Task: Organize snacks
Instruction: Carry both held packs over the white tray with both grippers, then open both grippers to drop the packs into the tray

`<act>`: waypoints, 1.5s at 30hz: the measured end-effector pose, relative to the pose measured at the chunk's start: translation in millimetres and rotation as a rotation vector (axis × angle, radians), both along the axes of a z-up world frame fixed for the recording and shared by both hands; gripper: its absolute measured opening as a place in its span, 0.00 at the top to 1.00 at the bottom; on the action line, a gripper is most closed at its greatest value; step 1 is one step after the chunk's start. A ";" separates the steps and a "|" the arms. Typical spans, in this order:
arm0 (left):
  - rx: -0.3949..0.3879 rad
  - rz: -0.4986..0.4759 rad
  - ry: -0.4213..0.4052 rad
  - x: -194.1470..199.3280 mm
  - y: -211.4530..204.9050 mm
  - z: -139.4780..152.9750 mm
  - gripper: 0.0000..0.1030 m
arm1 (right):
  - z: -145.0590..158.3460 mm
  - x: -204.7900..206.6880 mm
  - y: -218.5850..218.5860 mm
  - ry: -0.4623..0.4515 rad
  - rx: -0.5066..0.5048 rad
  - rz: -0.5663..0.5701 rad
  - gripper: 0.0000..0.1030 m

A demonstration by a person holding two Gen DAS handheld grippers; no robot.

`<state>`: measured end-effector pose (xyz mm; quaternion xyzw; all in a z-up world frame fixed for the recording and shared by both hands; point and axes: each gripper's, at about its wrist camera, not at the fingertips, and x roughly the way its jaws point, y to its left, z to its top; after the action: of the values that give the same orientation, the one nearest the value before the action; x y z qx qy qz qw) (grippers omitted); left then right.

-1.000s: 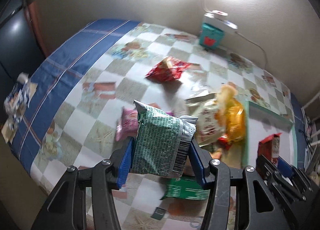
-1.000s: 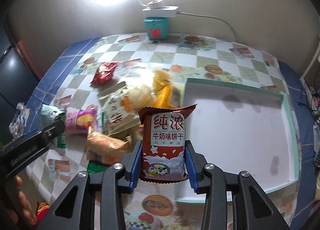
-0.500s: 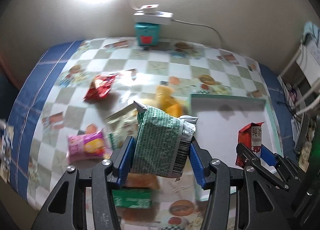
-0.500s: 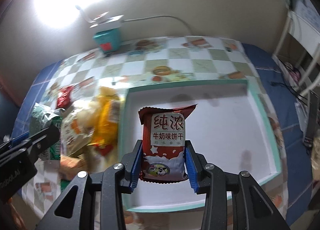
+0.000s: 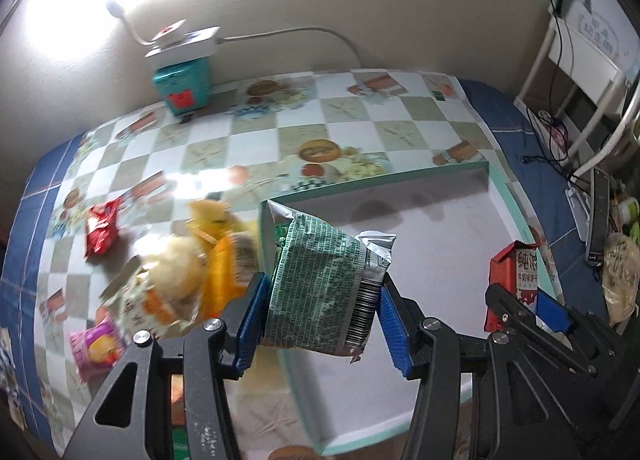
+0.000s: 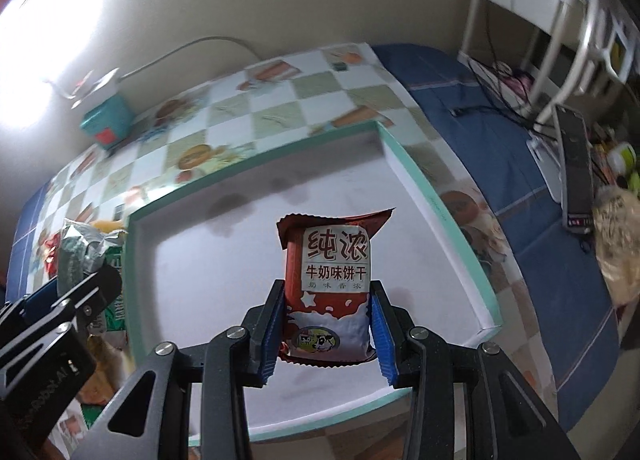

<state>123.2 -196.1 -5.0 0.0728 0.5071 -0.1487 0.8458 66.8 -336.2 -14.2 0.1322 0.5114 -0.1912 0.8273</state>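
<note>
Grippers have swung from the snack pile to above the empty teal-rimmed tray, left gripper clenching the green packet, right gripper clenching the red milk-biscuit packet, ready for placing.

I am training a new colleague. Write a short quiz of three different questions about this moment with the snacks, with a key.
1. True or false: the left gripper holds a green packet.
2. Multiple choice: what does the right gripper hold? A) a yellow bag B) a red biscuit packet C) nothing
3. Fill in: the white tray with the teal rim has ____ snacks lying in it.

Key
1. True; its blue pads press both sides of the packet.
2. B; the packet stands upright between the pads, above the tray.
3. No; the loose snacks, such as the pink packet, lie on the checked tablecloth beside it.
</note>
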 end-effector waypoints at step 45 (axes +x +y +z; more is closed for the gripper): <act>0.027 -0.009 0.045 36.2 -28.8 -49.3 0.13 | -26.1 16.6 -34.0 0.080 -0.005 -0.067 0.24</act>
<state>159.4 -224.9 -54.3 0.0832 0.5277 -0.1472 0.8324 83.4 -370.2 -40.3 0.1392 0.5389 -0.2253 0.7996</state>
